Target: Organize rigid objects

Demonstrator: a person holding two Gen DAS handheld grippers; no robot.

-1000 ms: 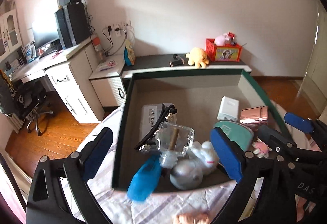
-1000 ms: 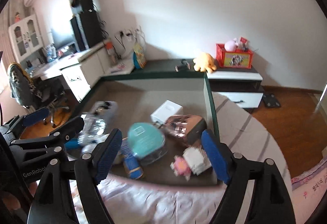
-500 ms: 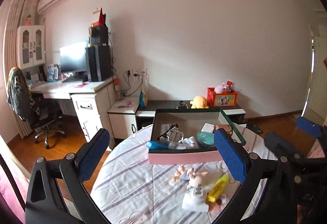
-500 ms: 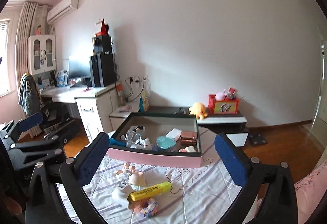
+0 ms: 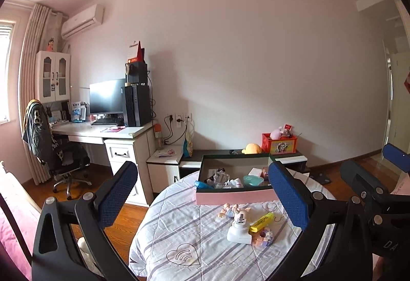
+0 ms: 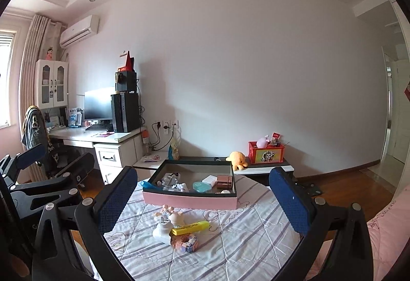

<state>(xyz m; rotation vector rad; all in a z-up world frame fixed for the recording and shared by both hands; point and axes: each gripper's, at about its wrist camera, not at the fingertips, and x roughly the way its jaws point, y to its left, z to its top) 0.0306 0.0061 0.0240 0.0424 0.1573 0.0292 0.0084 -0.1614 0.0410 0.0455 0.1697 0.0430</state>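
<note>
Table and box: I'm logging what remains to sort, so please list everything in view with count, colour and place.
box: 1, pink outside and dark inside, far side of table
round case: 1, teal, in box
small carton: 1, white, in box
metallic case: 1, rose-gold, in box beside the carton
highlighter: 1, yellow, on table before box
plug adapter: 1, white, touching highlighter
figurines: a small cluster, pale pink, between box and adapter
brick toy: 1, pastel, nearest table edge
table: 1, striped white cloth
left gripper: 1, blue pads, open, empty
right gripper: 1, blue pads, open, empty
</note>
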